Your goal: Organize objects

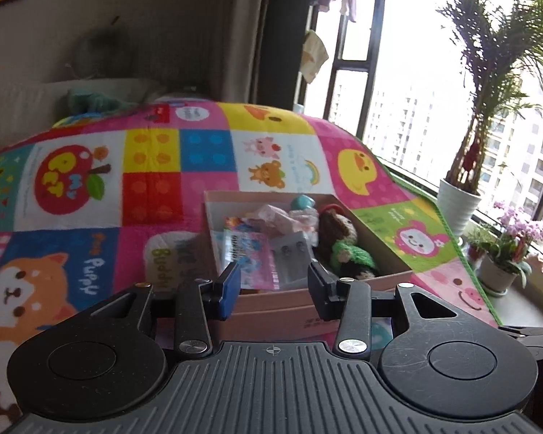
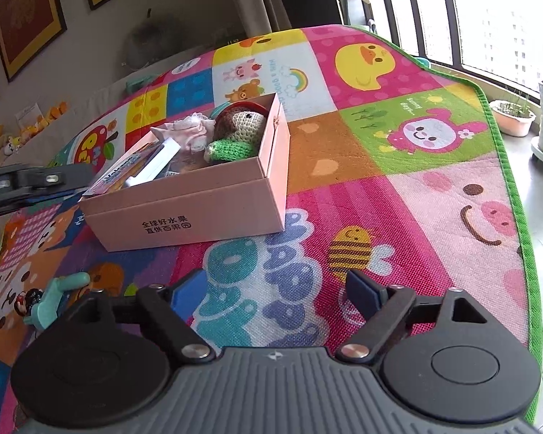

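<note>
A pink cardboard box (image 2: 199, 209) stands on a colourful play mat (image 2: 398, 188). It holds a crocheted doll (image 2: 235, 130) in green, a pink cloth (image 2: 188, 130) and flat packets (image 2: 134, 170). My left gripper (image 1: 275, 287) is open and empty, just above the box's near edge (image 1: 282, 307), with the doll (image 1: 340, 242) and packets (image 1: 249, 256) ahead. My right gripper (image 2: 275, 296) is open and empty, low over the mat in front of the box. A teal toy (image 2: 54, 300) lies on the mat at the left of the right gripper.
The mat's green edge (image 2: 521, 217) runs at the right, with bare floor beyond. Potted plants (image 1: 459, 202) and flowers (image 1: 510, 249) stand by the window. The left gripper's body (image 2: 29, 181) shows at the left in the right wrist view.
</note>
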A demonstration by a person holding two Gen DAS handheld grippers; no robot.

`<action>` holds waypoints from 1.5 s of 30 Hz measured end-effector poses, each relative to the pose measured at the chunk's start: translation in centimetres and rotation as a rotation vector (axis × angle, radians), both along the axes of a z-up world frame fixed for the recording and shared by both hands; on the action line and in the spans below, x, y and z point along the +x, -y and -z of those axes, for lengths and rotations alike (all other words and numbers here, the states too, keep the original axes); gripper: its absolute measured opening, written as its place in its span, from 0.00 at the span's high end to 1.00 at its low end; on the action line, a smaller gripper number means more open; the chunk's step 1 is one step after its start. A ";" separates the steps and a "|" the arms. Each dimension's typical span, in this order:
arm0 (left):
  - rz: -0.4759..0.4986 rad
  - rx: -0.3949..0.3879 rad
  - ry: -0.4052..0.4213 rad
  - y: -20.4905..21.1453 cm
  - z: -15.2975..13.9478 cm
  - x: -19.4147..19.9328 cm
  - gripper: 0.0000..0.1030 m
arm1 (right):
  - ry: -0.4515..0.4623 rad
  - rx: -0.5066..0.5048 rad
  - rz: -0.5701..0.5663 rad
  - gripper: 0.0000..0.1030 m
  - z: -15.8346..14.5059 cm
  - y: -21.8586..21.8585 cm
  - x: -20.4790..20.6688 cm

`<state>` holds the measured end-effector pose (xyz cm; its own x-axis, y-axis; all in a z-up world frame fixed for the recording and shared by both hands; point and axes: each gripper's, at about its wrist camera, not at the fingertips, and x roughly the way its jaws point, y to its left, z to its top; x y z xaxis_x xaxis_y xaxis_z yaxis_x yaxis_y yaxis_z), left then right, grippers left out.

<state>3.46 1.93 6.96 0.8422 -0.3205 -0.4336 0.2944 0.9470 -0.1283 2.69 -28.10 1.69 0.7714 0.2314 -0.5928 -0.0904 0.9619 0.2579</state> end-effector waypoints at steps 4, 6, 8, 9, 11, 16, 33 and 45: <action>-0.146 0.017 -0.044 -5.5 -0.3 -0.6 0.56 | -0.002 -0.002 0.006 0.09 0.0 0.0 0.1; -0.203 0.031 -0.087 -7.7 0.3 -0.9 0.57 | -0.002 -0.003 0.007 0.05 0.0 0.0 0.1; -0.212 0.024 -0.126 -9.1 1.1 -1.7 0.57 | -0.008 -0.009 0.008 0.05 0.1 -0.1 0.1; -0.202 0.015 -0.146 -9.6 1.5 -2.2 0.57 | -0.012 -0.013 0.008 0.05 0.1 -0.2 0.2; -0.154 -0.007 -0.165 -9.9 2.1 -3.4 0.57 | -0.016 -0.024 0.007 0.04 0.1 -0.3 0.2; -0.021 0.026 -0.177 -8.0 2.3 -6.0 0.57 | -0.022 -0.044 0.007 0.03 0.1 -0.6 0.3; 0.248 -0.031 -0.234 0.5 4.0 -5.7 0.56 | -0.020 -0.034 0.019 0.03 0.2 -0.5 0.4; 0.113 0.424 -0.190 -6.1 3.4 -4.8 0.56 | -0.025 -0.031 0.014 0.00 0.2 -0.4 0.4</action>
<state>-1.34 8.03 3.55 0.7056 -0.1670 -0.6887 0.4074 0.8908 0.2014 3.11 -27.70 1.48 0.7589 0.2024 -0.6189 -0.0710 0.9705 0.2303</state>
